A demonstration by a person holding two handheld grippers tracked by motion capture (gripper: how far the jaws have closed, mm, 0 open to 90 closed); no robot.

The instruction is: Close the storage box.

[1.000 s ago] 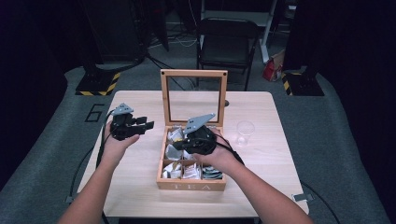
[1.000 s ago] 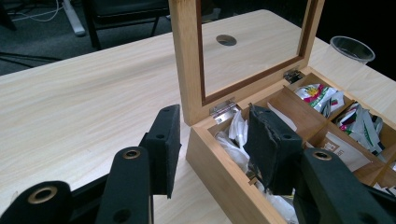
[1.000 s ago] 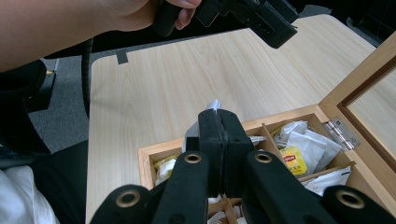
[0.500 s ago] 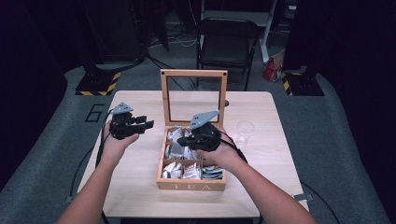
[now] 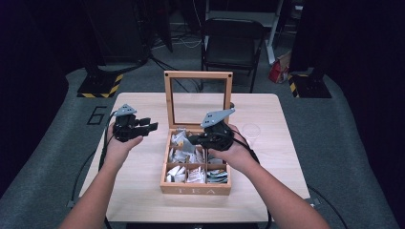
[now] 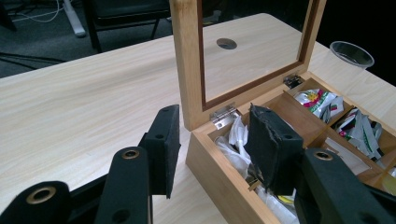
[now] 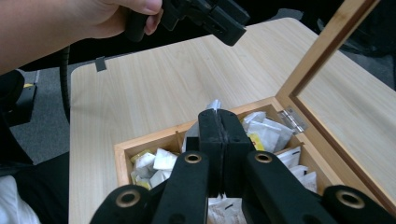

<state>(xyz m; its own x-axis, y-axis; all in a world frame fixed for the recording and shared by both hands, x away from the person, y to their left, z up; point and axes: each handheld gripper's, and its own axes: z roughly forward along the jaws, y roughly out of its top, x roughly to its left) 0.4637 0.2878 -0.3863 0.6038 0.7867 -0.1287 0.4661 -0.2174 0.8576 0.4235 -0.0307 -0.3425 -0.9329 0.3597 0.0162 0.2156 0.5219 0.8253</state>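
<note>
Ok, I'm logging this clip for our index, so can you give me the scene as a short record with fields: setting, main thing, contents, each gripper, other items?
setting: light wooden table
main thing: wooden tea box, glass lid standing open
contents: tea bags in several compartments
left gripper: jaws open, nothing between them, held beside the box
right gripper: jaws shut on a white tea bag, over the box
other items: clear plastic cup right of the box
</note>
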